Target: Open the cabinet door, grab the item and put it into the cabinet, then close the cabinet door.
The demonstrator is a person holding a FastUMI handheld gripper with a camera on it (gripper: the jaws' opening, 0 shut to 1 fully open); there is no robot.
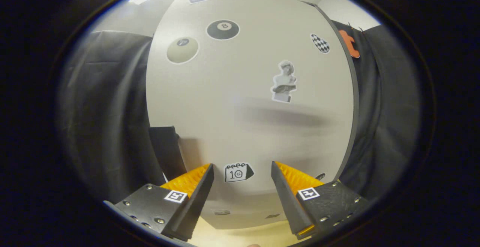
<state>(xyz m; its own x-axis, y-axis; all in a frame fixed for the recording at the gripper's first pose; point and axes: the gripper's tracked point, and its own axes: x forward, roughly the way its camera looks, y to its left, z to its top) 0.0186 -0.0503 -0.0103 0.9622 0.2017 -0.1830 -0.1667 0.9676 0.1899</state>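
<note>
Claw gaping wide, gripping nothing, fingers spread just short of the tall pale flat-panelled cabinet door covered in stickers. Facing that door squarely, the small calendar sticker on it showing between the fingers. Probably working the door step, opening or closing, impossible to tell which. Item to be stowed: whereabouts unknown. Next, likely needing to reach the door's dark right edge and hook it.

A cabinet door stands upright straight ahead of the gripper, whose fingers are spread apart, with a calendar sticker between them and a bust sticker higher, toward the right.
</note>
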